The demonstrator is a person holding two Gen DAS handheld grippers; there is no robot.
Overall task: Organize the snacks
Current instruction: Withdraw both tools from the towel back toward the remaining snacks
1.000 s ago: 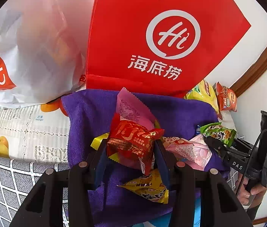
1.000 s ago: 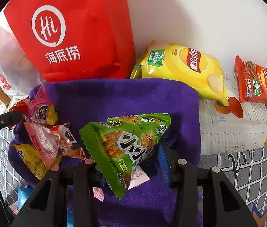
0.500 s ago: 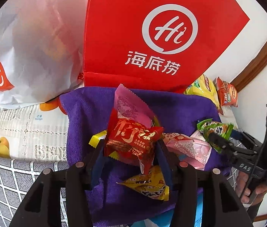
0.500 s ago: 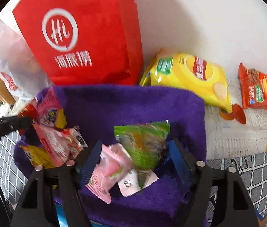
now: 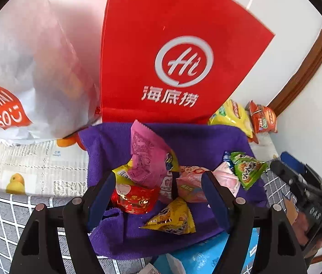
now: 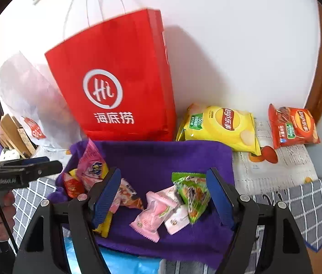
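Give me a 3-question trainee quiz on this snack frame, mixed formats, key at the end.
1. True or false: the left gripper is clamped on the red packet.
2. Multiple choice: the green packet lies on A) the newspaper B) the purple towel C) the red bag's top.
3. Fill in: the yellow chip bag sits to the ____ of the red bag in the right wrist view.

Key:
1. False. Its jaws stand apart and the packet lies loose on the towel.
2. B.
3. Right.
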